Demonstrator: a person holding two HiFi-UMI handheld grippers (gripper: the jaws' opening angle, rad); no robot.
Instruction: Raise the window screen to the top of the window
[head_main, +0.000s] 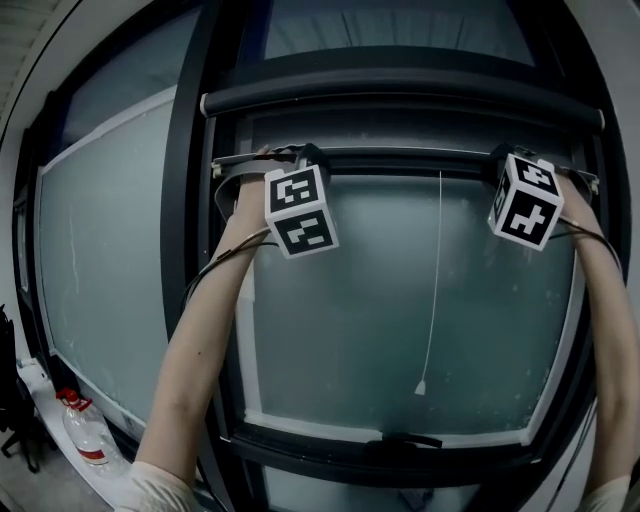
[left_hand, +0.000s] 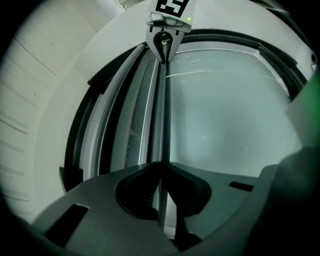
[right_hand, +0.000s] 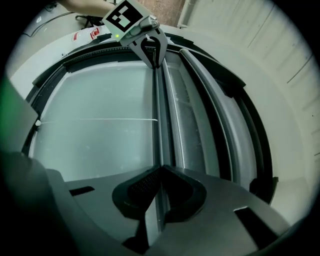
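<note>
At 10 o'clock on the window the left gripper (left_hand: 162, 165) is clenched on the screen's bar (head_main: 420, 158); at 2 o'clock the right gripper (right_hand: 160, 167) pinches the same bar, likely so both ends lift level; the bar sits near 12 o'clock, just under the roller (head_main: 400, 97), so the raise looks almost done

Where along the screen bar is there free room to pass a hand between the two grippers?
Free: the screen bar from the left gripper to the pull cord, the wider stretch; then from the cord to the right gripper, narrower. Crowded: both bar ends, where the shut jaws clamp it.
</note>
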